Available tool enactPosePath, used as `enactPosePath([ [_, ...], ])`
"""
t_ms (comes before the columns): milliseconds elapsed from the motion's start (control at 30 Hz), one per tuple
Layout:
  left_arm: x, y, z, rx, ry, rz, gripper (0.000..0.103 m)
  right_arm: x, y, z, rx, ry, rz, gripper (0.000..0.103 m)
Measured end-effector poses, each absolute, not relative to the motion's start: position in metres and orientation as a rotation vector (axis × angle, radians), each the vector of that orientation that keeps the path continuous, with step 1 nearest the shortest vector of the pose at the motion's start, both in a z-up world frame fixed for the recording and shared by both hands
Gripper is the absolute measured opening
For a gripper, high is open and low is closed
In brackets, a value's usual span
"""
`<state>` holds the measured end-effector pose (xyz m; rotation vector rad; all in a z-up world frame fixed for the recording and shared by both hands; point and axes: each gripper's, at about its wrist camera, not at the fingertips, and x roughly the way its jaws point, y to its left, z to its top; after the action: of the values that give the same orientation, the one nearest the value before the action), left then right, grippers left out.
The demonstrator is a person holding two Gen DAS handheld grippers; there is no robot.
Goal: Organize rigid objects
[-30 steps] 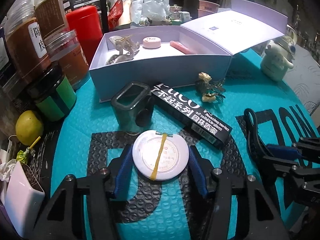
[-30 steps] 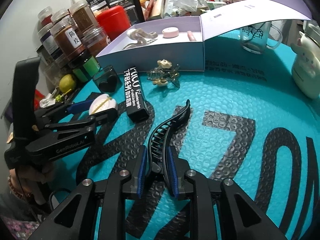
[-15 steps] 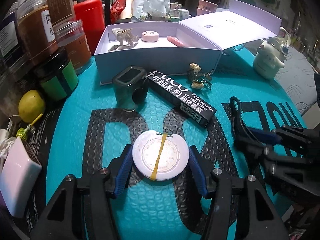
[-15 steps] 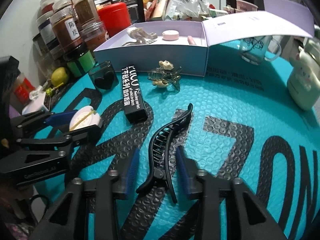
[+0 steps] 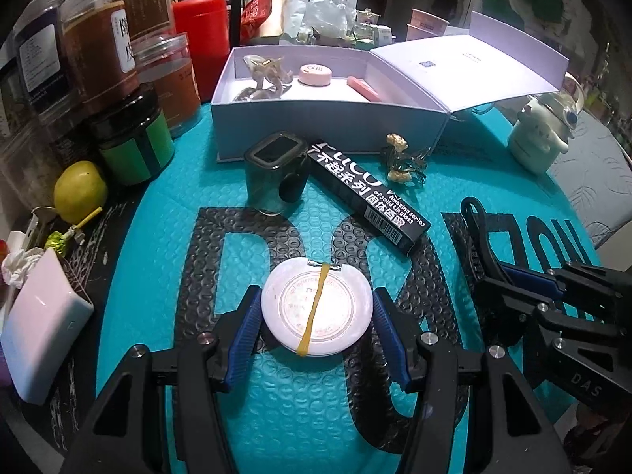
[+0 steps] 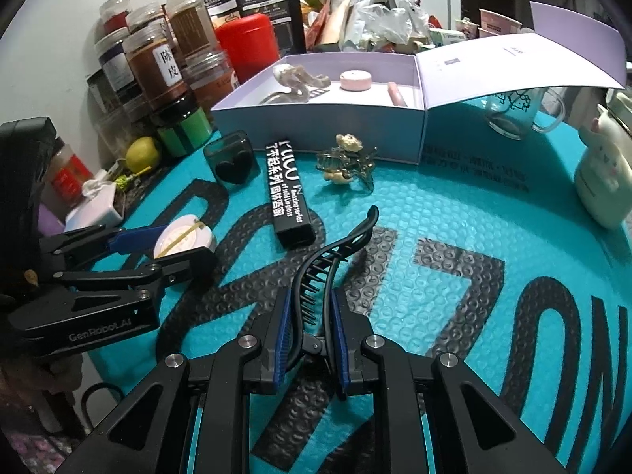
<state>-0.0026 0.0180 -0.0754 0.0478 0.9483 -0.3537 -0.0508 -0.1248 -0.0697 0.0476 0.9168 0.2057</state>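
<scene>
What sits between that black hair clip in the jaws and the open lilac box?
The right gripper grips the black hair clip. On the mat before the open lilac box lie a flower hair claw and a black lip gloss carton. Lifting the clip over them should clear both.

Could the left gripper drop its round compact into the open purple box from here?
Probably yes. The left gripper holds the round compact, the purple box stands lid-open ahead, and only the low black carton lies between; lifting over clears it.
</scene>
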Motion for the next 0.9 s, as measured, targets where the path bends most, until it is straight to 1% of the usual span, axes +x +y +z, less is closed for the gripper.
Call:
enactPosePath([
  [900,-0.033,-0.006,-0.031,0.072,0.865,-0.419,0.056,-0.095,-0.136,-0.034,0.108,0.814,0.202,0.019],
])
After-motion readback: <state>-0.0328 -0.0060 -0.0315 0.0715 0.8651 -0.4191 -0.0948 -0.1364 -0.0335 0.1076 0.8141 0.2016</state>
